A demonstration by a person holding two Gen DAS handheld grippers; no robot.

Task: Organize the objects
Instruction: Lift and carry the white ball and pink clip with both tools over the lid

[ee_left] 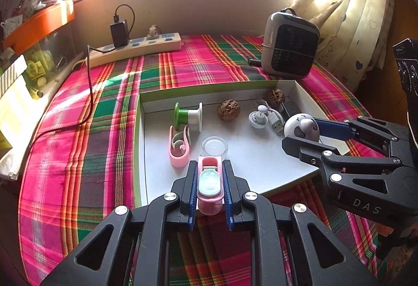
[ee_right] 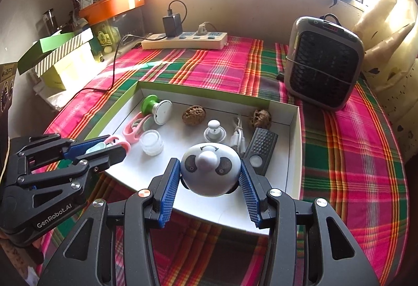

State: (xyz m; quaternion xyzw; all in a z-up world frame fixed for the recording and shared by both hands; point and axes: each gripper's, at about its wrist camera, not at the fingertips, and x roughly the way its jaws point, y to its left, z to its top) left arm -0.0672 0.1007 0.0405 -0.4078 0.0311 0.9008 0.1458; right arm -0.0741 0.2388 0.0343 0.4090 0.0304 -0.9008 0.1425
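Plaid cloth under window, white tray (ee_left: 146, 155) sitting on it. My left gripper (ee_left: 209, 181) clamping pink clip (ee_left: 209, 186) over near tray edge; right gripper (ee_right: 210, 179) squeezing panda ball (ee_right: 210, 172) above tray's near-right part.

The white tray (ee_right: 294, 129) holds two walnuts (ee_right: 193, 115), one spool (ee_right: 156, 107) and one clear jar (ee_right: 152, 142). Two pink clips (ee_left: 178, 146), one panda ball (ee_right: 210, 172), one black remote (ee_right: 261, 149).
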